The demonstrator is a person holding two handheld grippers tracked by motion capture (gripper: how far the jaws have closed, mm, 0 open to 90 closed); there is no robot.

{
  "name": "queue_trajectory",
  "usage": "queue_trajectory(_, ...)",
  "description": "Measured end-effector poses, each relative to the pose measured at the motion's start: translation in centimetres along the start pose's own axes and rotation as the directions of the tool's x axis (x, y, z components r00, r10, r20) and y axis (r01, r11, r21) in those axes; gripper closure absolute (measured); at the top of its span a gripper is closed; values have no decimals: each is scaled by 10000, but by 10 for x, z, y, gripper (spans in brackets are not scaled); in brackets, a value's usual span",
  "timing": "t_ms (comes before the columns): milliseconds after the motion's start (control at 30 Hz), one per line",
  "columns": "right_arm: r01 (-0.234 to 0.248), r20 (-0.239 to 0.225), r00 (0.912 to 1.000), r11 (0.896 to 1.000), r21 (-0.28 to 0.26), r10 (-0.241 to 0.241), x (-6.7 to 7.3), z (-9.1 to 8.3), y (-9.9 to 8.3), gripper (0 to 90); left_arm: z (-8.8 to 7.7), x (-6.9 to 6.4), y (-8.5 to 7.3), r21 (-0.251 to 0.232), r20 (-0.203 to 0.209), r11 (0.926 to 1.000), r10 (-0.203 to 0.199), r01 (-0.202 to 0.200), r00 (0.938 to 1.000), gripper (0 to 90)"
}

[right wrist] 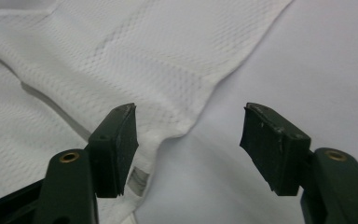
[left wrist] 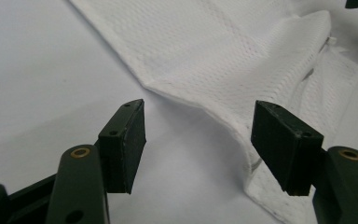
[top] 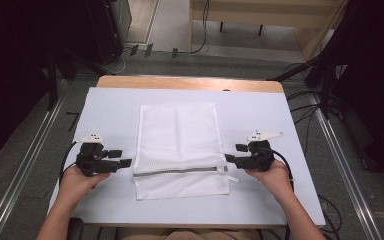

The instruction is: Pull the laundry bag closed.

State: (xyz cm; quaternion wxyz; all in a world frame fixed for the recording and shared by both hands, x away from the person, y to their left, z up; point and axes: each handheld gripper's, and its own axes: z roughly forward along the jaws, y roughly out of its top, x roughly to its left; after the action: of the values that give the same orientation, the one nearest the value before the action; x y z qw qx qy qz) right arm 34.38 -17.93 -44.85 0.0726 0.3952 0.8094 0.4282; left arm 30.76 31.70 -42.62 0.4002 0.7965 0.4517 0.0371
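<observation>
A white mesh bag (top: 177, 145) lies flat in the middle of the table, its grey zipper (top: 180, 171) running across near the front end. My left gripper (top: 122, 158) rests just off the bag's left edge, jaws open and empty. In the left gripper view the left gripper (left wrist: 199, 109) frames the bag (left wrist: 223, 51) at its folded edge without pressing on it. My right gripper (top: 235, 153) sits at the bag's right edge by the zipper pull (top: 225, 171). The right gripper (right wrist: 189, 111) is open, with the bag (right wrist: 135, 51) and its corner lying just ahead of the jaws.
A pale sheet (top: 110, 110) covers the wooden table (top: 190, 82). Metal floor rails (top: 25, 160) run along both sides. Cables (top: 310, 100) and dark equipment (top: 365, 75) stand beyond the far corners.
</observation>
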Motion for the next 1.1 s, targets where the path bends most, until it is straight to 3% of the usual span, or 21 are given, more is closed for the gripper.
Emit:
queue_trajectory(100,-32,317,9995,9996,-265,41,-7,-5,-2,341,-2,6,-1,-98,-402,9999,-133,129,9991,344)
queue_trajectory(233,3,956,9954,9989,-467,42,-16,-9,-5,319,-5,13,-3,-295,-948,9985,-496,470,9943,334)
queue_trajectory(433,94,1624,9867,9978,-663,14,-28,-12,-10,271,-7,19,-6,-430,-1548,9969,-715,656,9854,316)
queue_trajectory(567,-140,1494,9885,9973,-715,245,-36,-14,-12,213,-9,22,-8,-492,-2008,9958,-860,776,9759,301)
queue_trajectory(800,-522,1950,9788,9971,-558,622,-47,-16,-15,220,-10,25,-9,-738,-2482,9927,-1106,951,9624,292)
queue_trajectory(1100,-541,2006,9779,9981,-294,589,-47,-14,-16,220,-8,27,-10,-559,-2633,9927,-1178,1068,9575,287)
